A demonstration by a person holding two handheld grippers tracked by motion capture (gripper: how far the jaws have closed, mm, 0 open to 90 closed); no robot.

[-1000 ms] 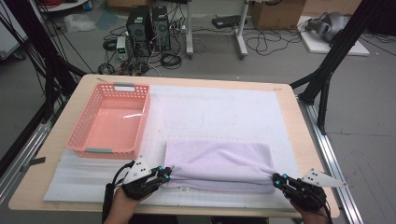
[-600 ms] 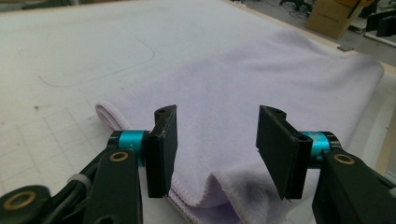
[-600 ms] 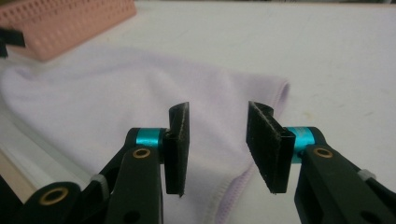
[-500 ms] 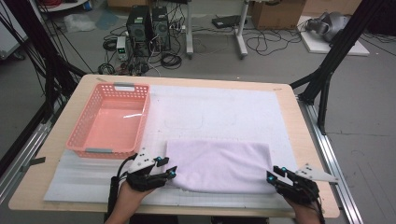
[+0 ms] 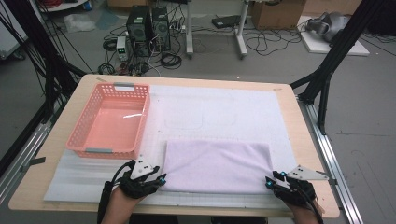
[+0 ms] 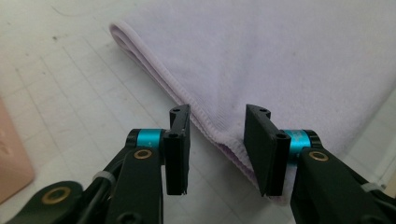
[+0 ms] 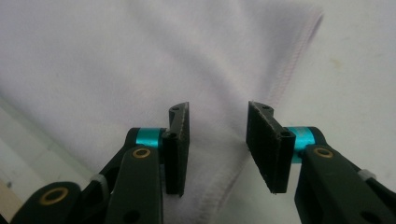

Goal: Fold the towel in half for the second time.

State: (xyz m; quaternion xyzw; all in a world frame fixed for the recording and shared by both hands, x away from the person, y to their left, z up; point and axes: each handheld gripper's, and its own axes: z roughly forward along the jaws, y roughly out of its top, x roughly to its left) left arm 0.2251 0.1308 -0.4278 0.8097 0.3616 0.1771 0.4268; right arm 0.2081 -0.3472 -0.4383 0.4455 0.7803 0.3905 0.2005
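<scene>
A pale lilac folded towel lies flat on the white mat near the table's front edge. My left gripper sits at its near left corner and my right gripper at its near right corner. In the left gripper view the jaws stand apart over the towel's hemmed edge; they have just opened, then narrowed a little, and the pads do not press the cloth. In the right gripper view the jaws have just been opening and stand apart above the towel's corner, without touching it.
An empty pink plastic basket stands on the left side of the white mat. The wooden table's edge runs close by on the right. Computers and cables lie on the floor beyond the table.
Both grippers were shut on the towel's near corners a second ago; both have since opened and let go. The towel's front edge has settled flat on the mat.
</scene>
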